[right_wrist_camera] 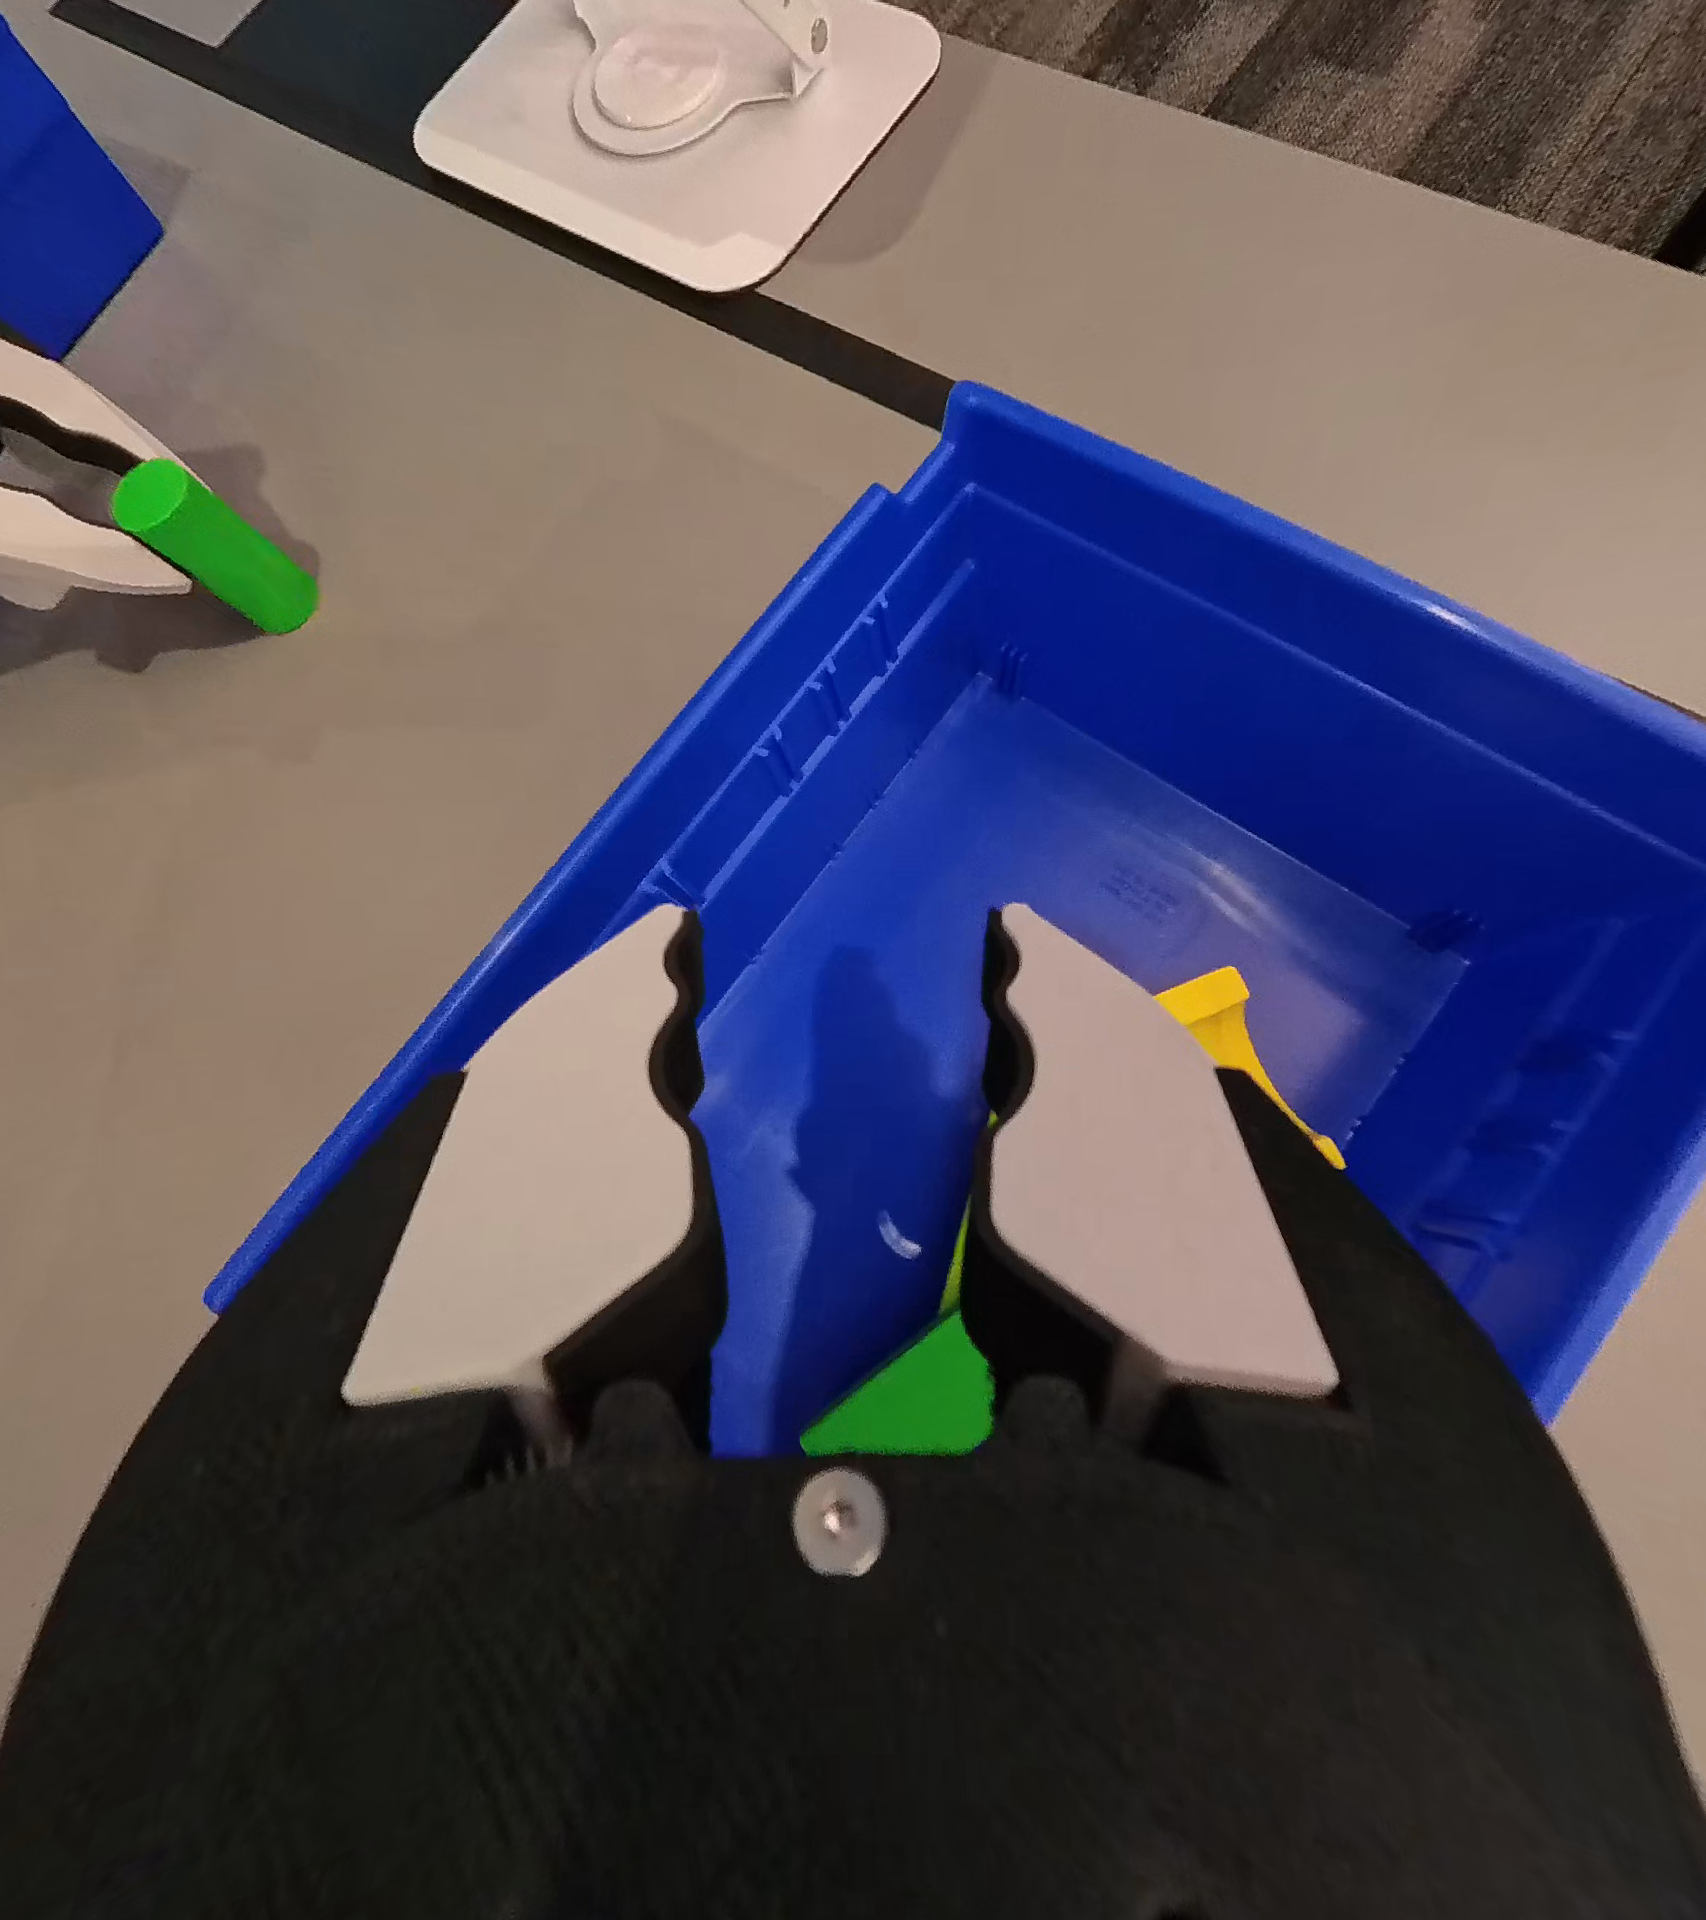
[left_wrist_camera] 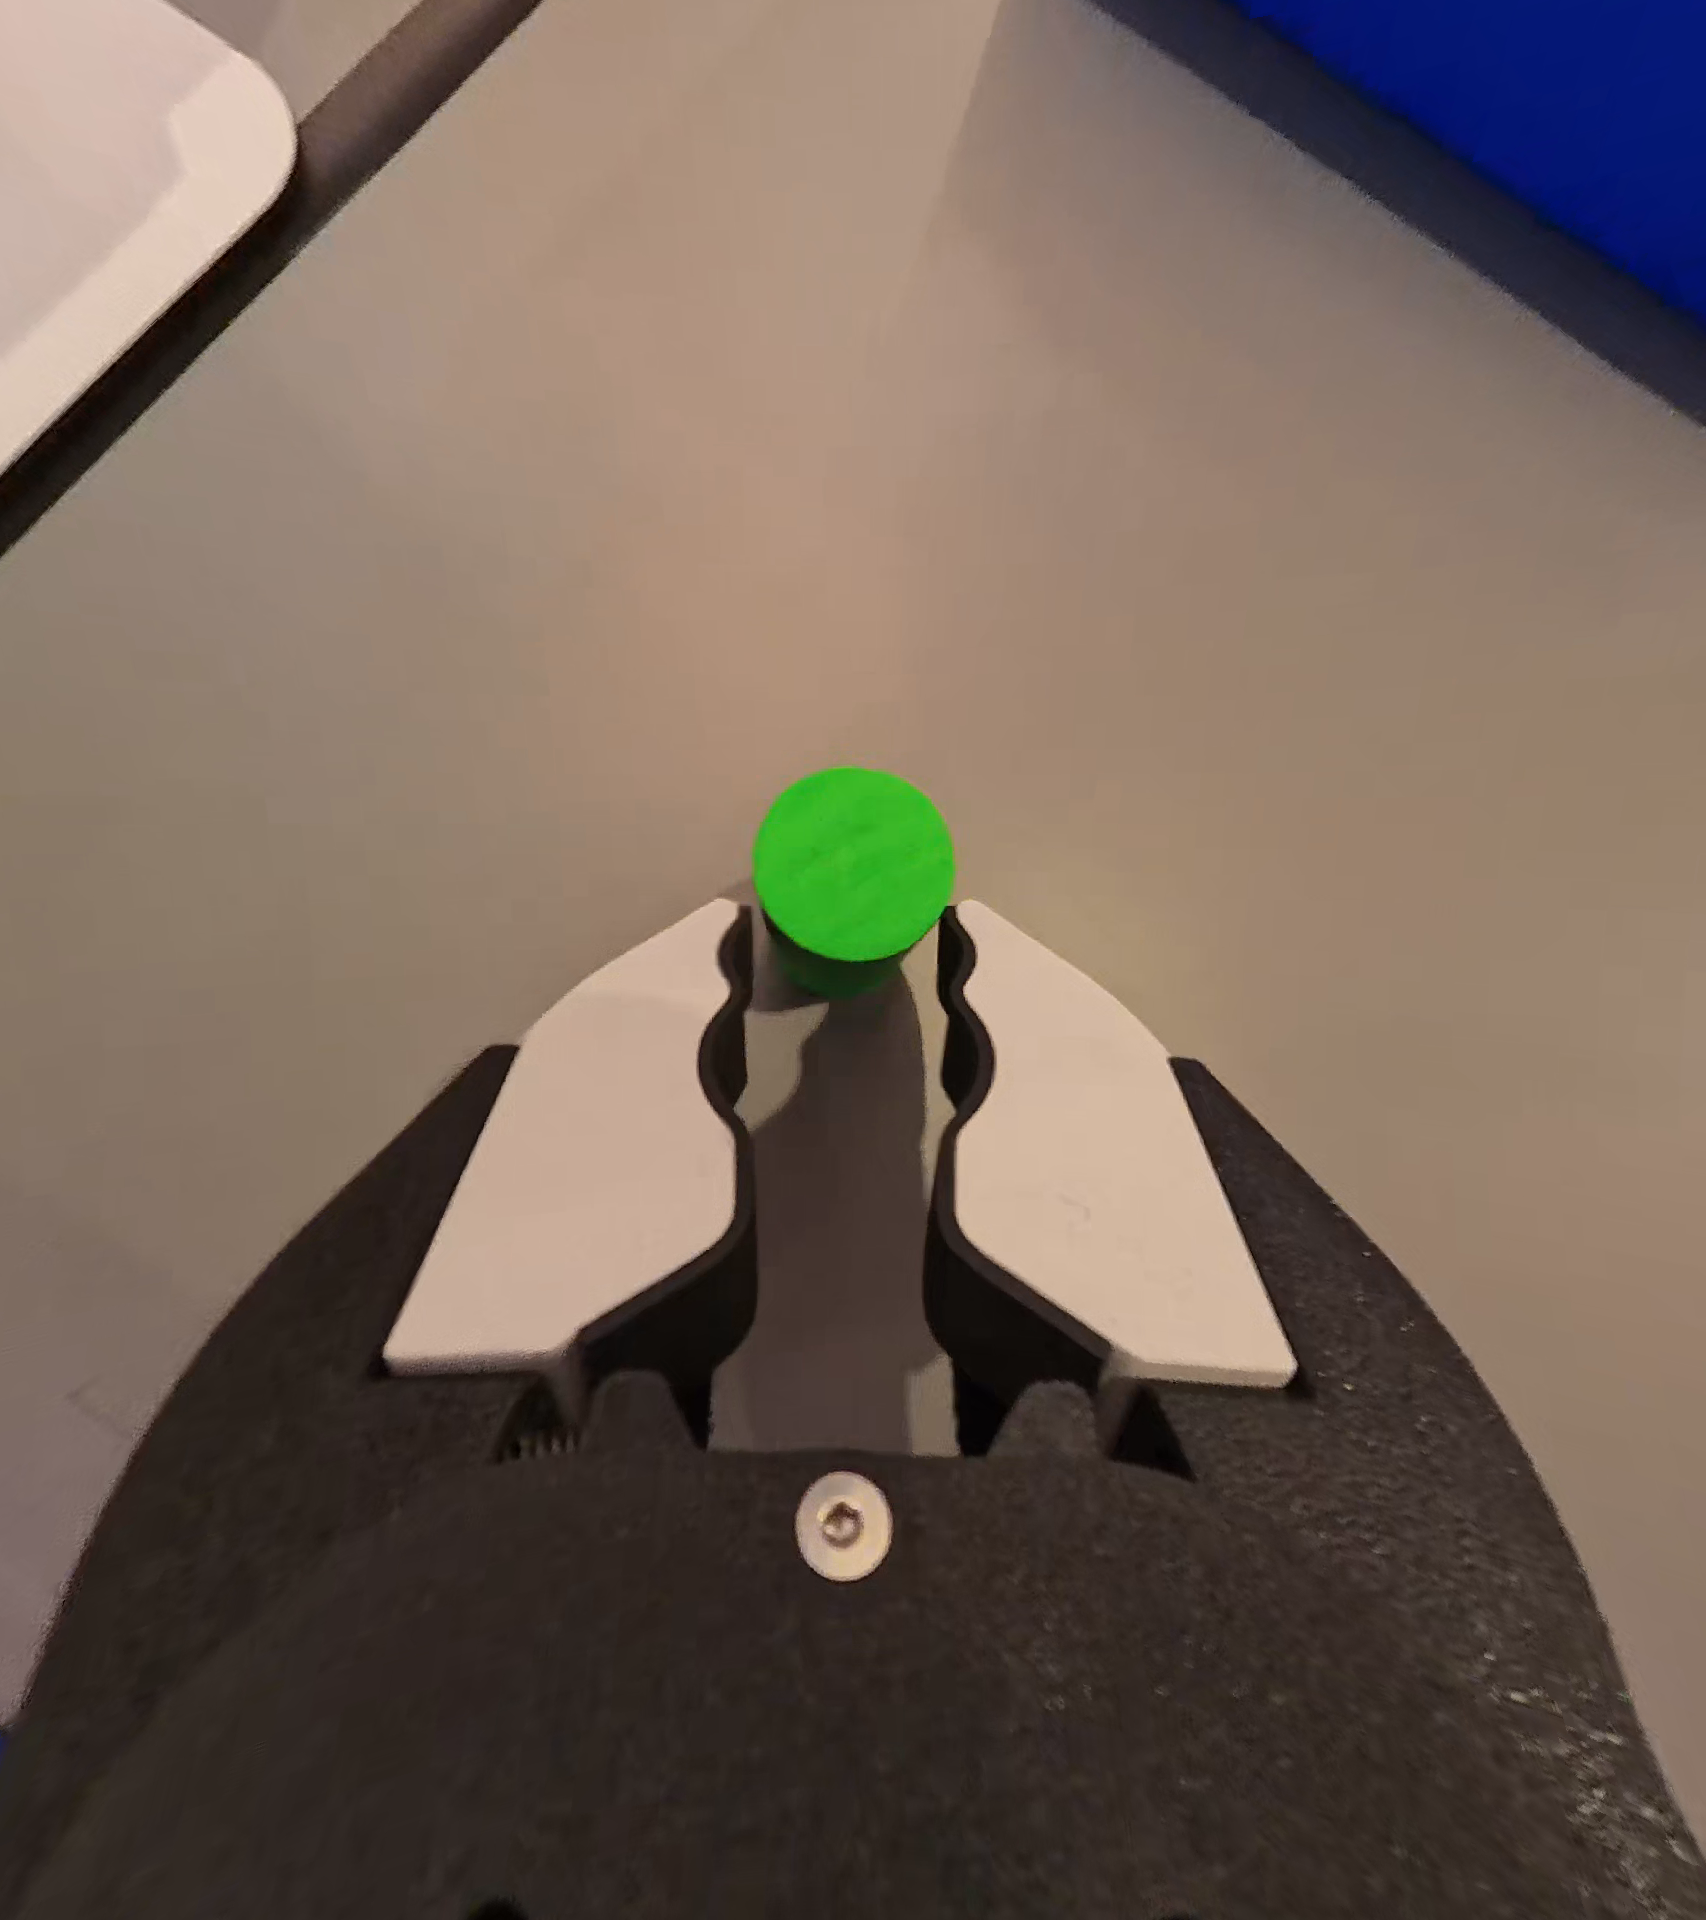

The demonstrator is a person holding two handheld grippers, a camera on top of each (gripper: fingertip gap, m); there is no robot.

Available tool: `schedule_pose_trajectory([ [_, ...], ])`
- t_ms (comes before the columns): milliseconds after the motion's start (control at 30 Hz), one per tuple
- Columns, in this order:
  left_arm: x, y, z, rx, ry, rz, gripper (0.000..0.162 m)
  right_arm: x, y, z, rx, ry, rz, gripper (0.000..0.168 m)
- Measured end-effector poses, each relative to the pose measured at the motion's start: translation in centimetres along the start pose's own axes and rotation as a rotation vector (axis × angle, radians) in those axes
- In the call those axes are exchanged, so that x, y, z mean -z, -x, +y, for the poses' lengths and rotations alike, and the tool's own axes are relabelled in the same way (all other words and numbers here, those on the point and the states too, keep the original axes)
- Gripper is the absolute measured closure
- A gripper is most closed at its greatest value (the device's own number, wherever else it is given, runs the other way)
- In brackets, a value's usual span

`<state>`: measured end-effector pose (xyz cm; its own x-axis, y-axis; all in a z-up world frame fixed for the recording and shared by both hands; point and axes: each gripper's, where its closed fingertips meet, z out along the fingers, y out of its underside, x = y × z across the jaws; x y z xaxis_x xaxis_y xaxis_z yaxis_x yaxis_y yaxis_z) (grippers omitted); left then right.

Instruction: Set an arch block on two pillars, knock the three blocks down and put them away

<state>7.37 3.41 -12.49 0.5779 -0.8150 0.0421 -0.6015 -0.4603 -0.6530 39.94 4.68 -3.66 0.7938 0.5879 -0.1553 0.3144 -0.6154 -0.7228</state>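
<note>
On the grey table point(right_wrist_camera: 516, 831) the putting-away step is under way. The left gripper point(left_wrist_camera: 847, 914) has its fingertips on both sides of the green pillar point(left_wrist_camera: 851, 878), apparently clamped on it. The right gripper point(right_wrist_camera: 838, 914) hangs spread and empty over the blue bin point(right_wrist_camera: 1348, 644), where a yellow block point(right_wrist_camera: 1218, 1003) and a green block point(right_wrist_camera: 906, 1403) already lie. Next, probably, the pillar must be carried to the bin.

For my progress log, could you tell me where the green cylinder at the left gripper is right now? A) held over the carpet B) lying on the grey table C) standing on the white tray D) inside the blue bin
B: the green cylinder lies on its side on the grey table, its end between the left gripper's fingertips, outside the blue bin.
</note>
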Motion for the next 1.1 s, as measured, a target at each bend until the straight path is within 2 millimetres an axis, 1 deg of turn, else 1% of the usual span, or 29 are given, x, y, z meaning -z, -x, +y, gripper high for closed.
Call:
schedule_pose_trajectory([
  [67,0.7,-0.1,-0.5,0.018,-0.01,-0.007,0.113,0.1,-0.1,0.0,-0.001,-0.001,0.001,0.115],
  [133,2.6,-0.8,-1.7,-0.007,-0.035,-0.002,0.114,0.3,-0.1,0.0,0.0,-0.009,0.001,0.115],
  [200,6.0,-2.2,-2.8,-0.093,-0.039,0.007,0.114,0.5,-0.1,-0.2,0.002,-0.022,0.0,0.115],
  [233,8.3,-2.5,-2.9,-0.157,-0.014,-0.01,0.112,0.7,0.0,-0.4,0.003,-0.029,0.0,0.115],
  [267,10.7,-2.6,-2.5,-0.22,0.014,-0.038,0.11,0.8,0.0,-0.5,0.005,-0.036,-0.001,0.115],
  [300,13.0,-2.9,-1.2,-0.271,0.059,-0.034,0.114,0.9,0.0,-0.6,0.006,-0.042,-0.001,0.115],
  [333,15.1,-3.1,0.4,-0.302,0.104,-0.021,0.115,1.1,-0.1,-0.6,0.006,-0.048,-0.003,0.115],
  [367,16.9,-3.1,2.4,-0.322,0.148,-0.006,0.115,1.2,-0.1,-0.7,0.005,-0.053,-0.004,0.115],
  [400,18.5,-2.6,4.5,-0.353,0.204,-0.015,0.116,1.3,-0.1,-0.7,0.004,-0.057,-0.004,0.115],
  [433,19.7,-1.6,6.5,-0.396,0.249,-0.055,0.117,1.4,-0.2,-0.6,0.002,-0.057,-0.003,0.115],
  [500,21.2,-0.1,10.1,-0.435,0.322,-0.082,0.122,1.8,-0.3,-0.5,0.002,-0.061,0.005,0.115],
  [533,21.5,0.3,11.6,-0.417,0.362,-0.067,0.125,2.0,-0.4,-0.5,-0.001,-0.066,0.006,0.115],
  [567,21.7,0.8,12.6,-0.382,0.39,-0.058,0.125,2.2,-0.4,-0.5,-0.006,-0.072,0.006,0.115],
  [600,21.7,1.6,13.1,-0.344,0.403,-0.07,0.123,2.4,-0.4,-0.6,-0.009,-0.078,0.006,0.115],
  [633,21.6,2.2,13.4,-0.297,0.404,-0.071,0.124,2.5,-0.4,-0.6,-0.01,-0.083,0.006,0.115],
  [700,21.2,2.8,14.2,-0.208,0.427,-0.032,0.125,2.6,-0.3,-0.5,-0.009,-0.083,0.006,0.115],
  [733,20.8,2.9,14.8,-0.181,0.441,-0.006,0.126,2.7,-0.3,-0.5,-0.007,-0.08,0.007,0.115],
  [767,20.4,2.5,15.6,-0.142,0.462,0.054,0.13,2.7,-0.3,-0.5,-0.005,-0.077,0.01,0.115],
  [800,20.0,2.0,16.4,-0.112,0.492,0.121,0.13,2.6,-0.2,-0.5,-0.002,-0.073,0.01,0.115],
  [833,19.5,2.3,17.0,-0.102,0.516,0.131,0.126,2.6,-0.1,-0.5,0.001,-0.071,0.003,0.115],
  [867,19.1,2.8,17.5,-0.09,0.54,0.125,0.126,2.5,0.1,-0.4,0.006,-0.069,-0.005,0.115],
  [967,18.2,3.6,18.1,-0.064,0.573,0.137,0.128,2.3,0.5,-0.3,0.017,-0.057,-0.021,0.115],
  [1033,17.8,3.5,18.5,-0.06,0.594,0.167,0.132,2.1,0.5,-0.3,0.017,-0.051,-0.024,0.115],
  [1100,17.5,3.9,19.1,-0.072,0.627,0.15,0.135,2.0,0.7,-0.2,0.02,-0.046,-0.032,0.115],
])
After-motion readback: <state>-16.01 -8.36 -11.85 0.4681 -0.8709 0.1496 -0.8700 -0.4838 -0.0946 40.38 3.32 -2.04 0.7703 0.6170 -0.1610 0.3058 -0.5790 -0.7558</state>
